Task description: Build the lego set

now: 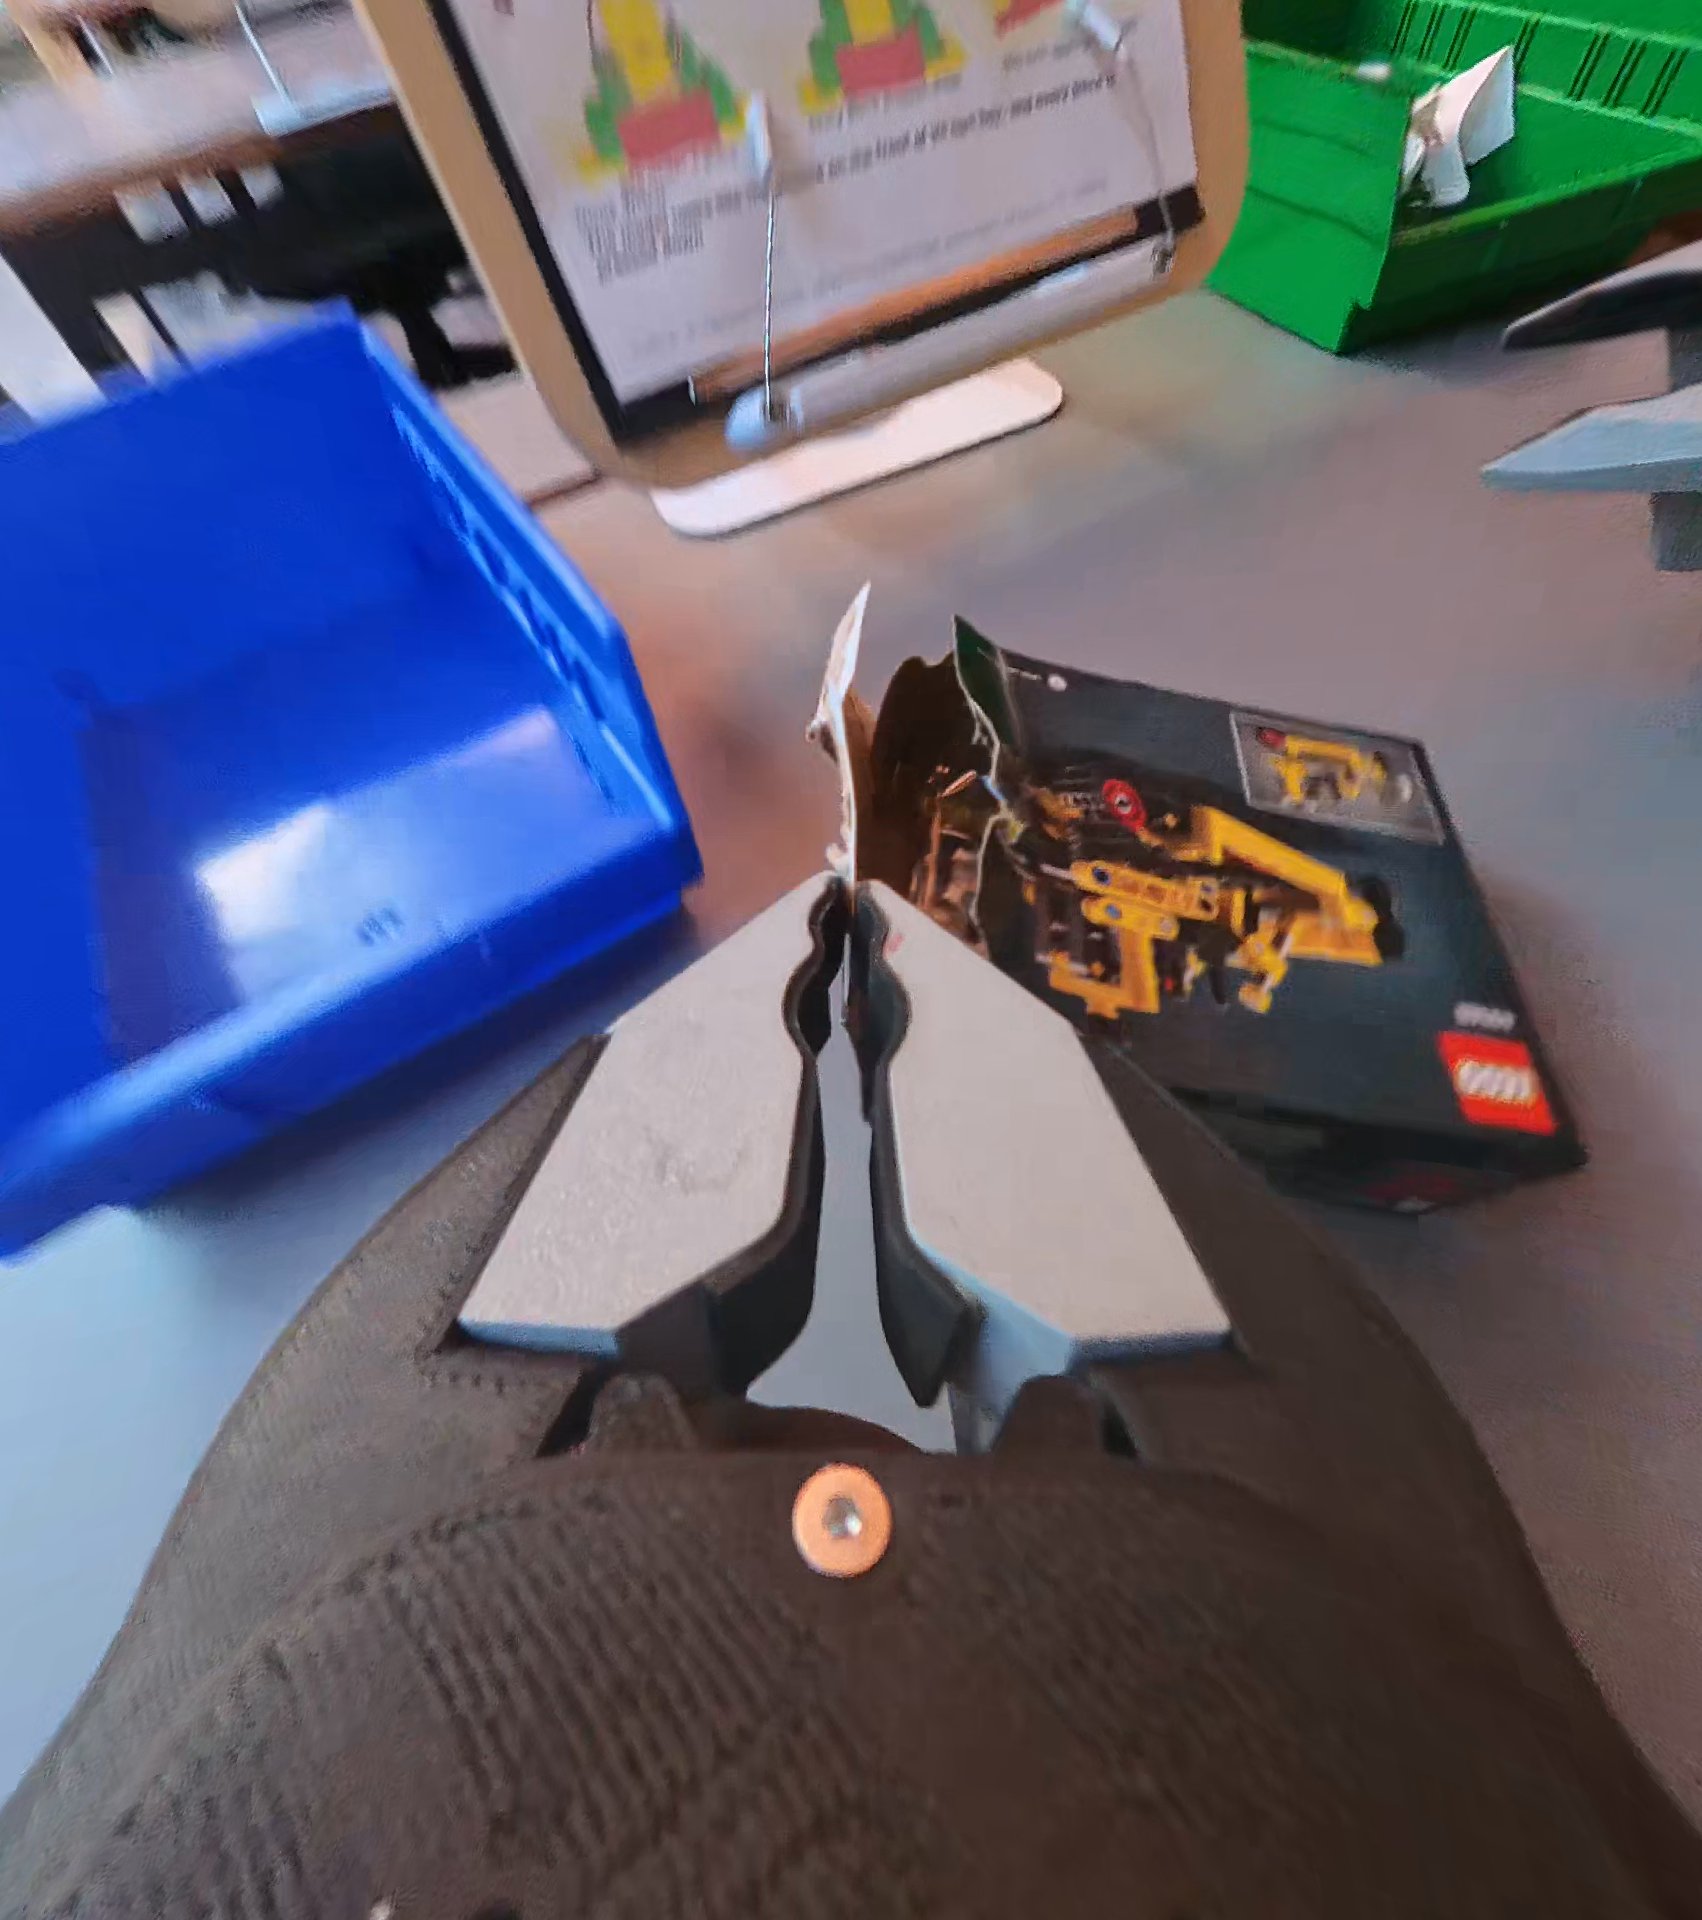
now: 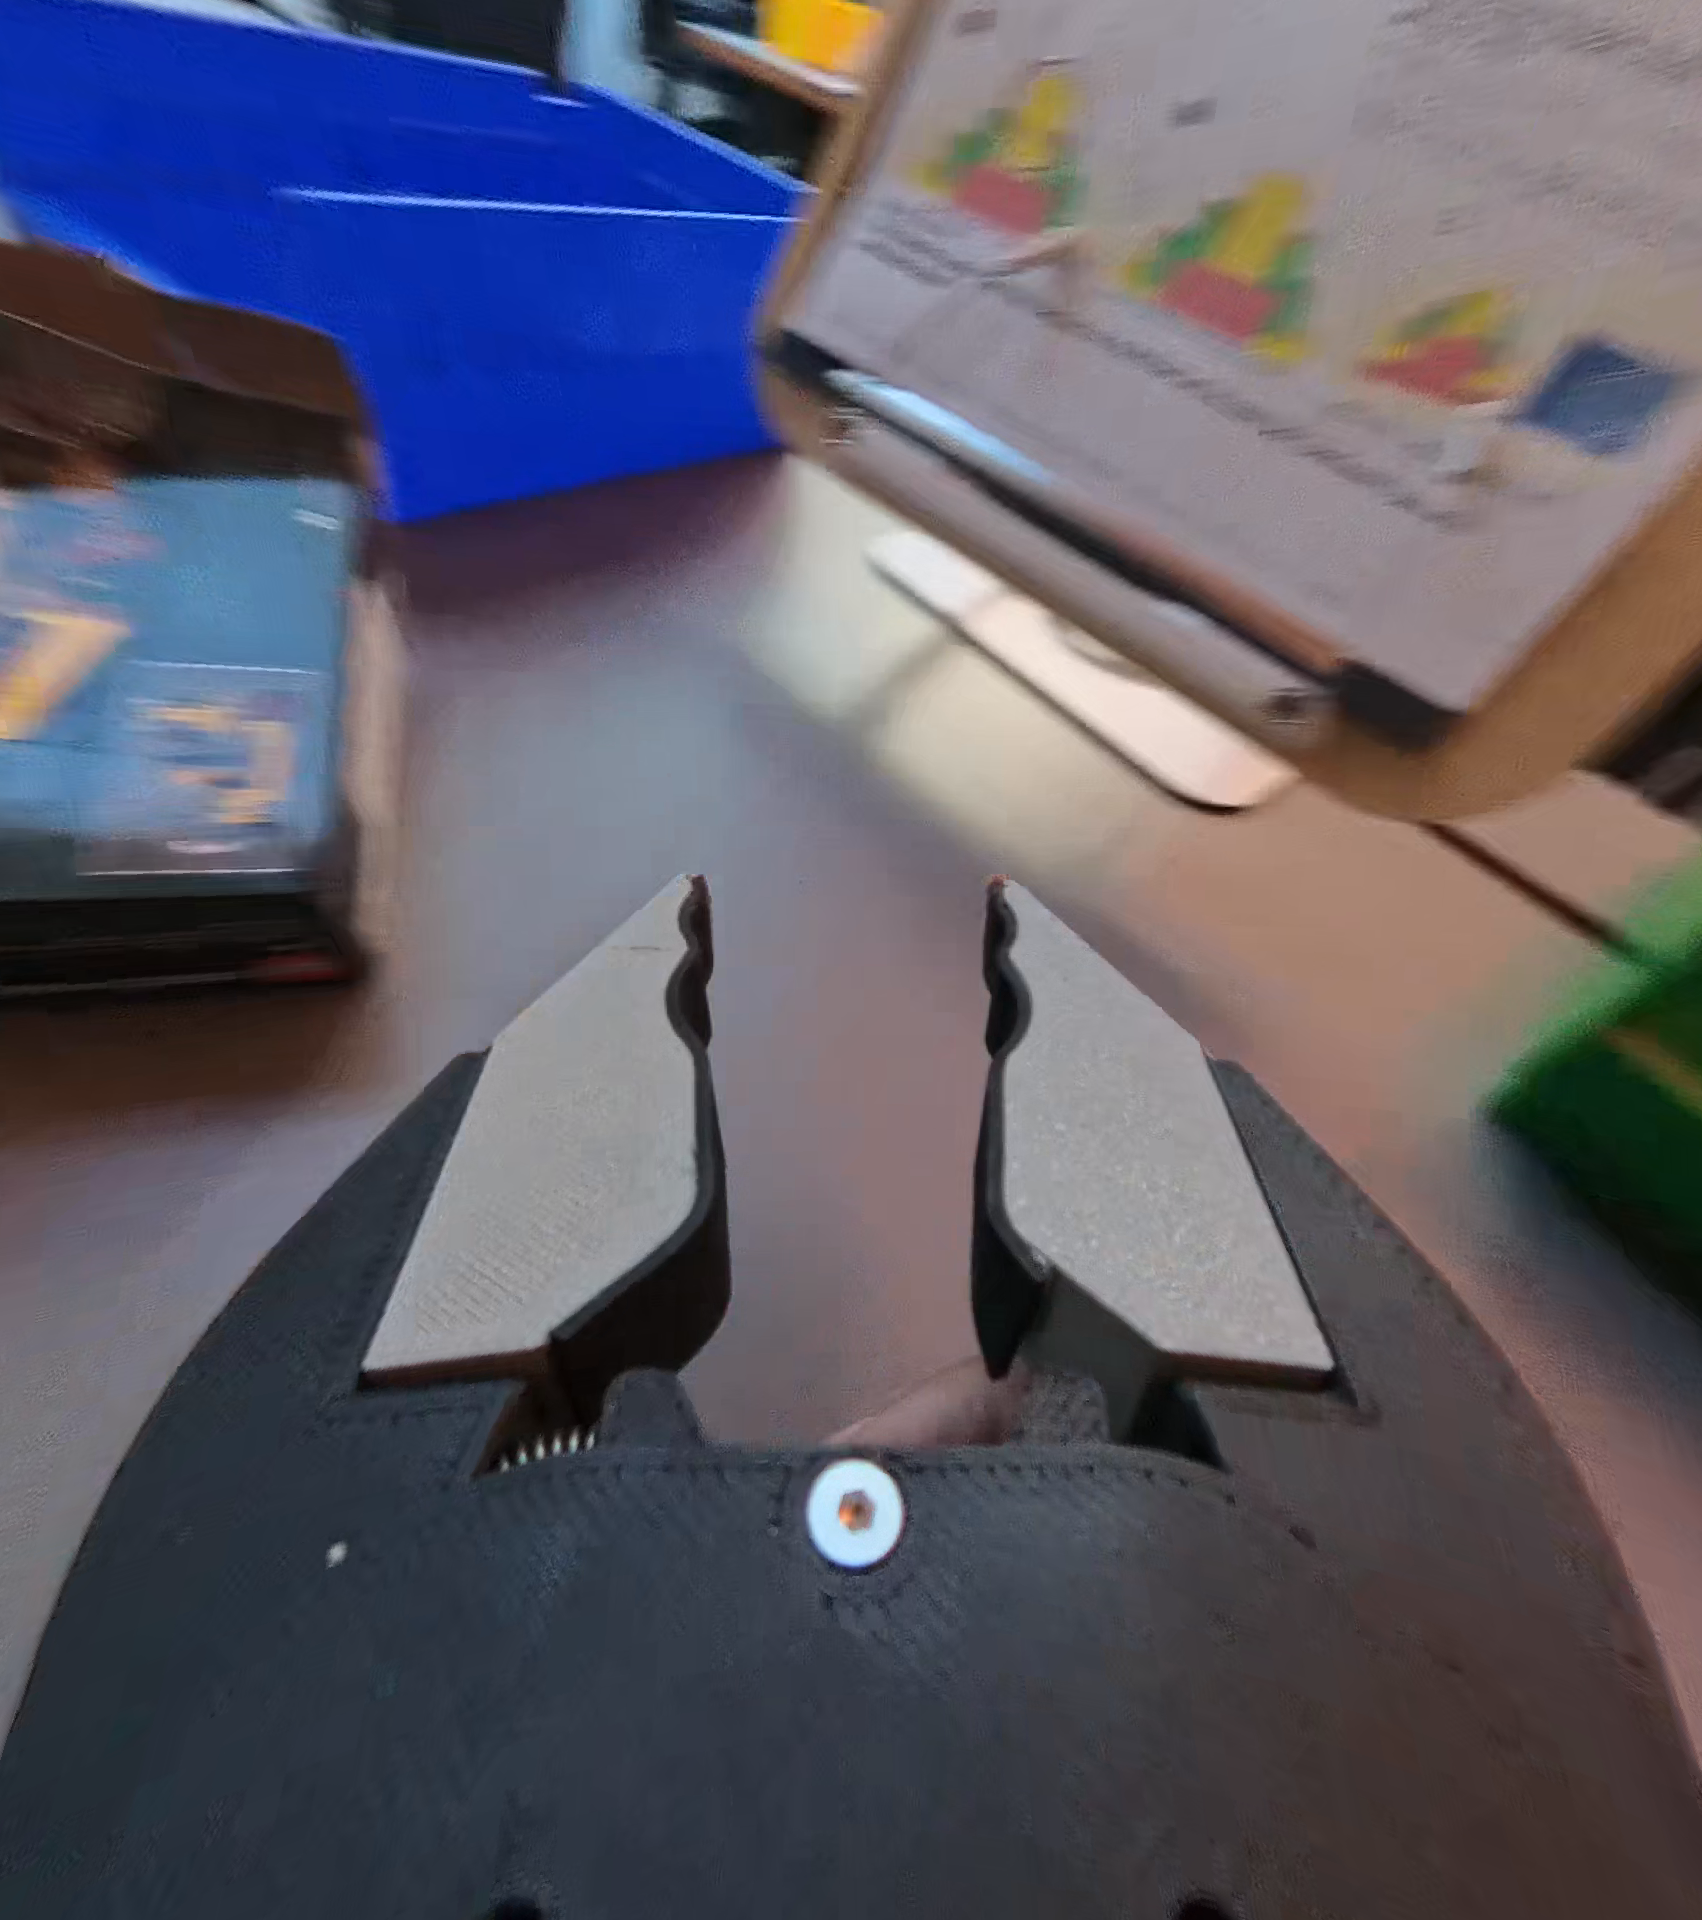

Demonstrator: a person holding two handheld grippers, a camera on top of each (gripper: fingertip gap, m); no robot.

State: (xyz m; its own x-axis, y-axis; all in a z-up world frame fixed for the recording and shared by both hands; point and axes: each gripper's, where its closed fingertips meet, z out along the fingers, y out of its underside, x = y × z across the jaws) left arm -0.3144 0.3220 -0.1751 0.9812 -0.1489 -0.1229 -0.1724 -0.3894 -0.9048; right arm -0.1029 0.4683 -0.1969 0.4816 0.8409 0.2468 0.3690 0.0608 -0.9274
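On the grey table (image 1: 1242, 540), left view only: torn lego box (image 1: 1242, 914) art | left gripper (image 1: 849, 914) pinching its ripped flap (image 1: 847, 717) | right gripper (image 2: 847, 914) spread apart, holding nothing

Low forward wrist views, shared box (image 1: 1242, 914)

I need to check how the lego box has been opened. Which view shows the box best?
The left wrist view: the lego box lies sharp on the table, its torn flap pinched in the shut left gripper. The right wrist view shows the box only motion-blurred at the left edge.
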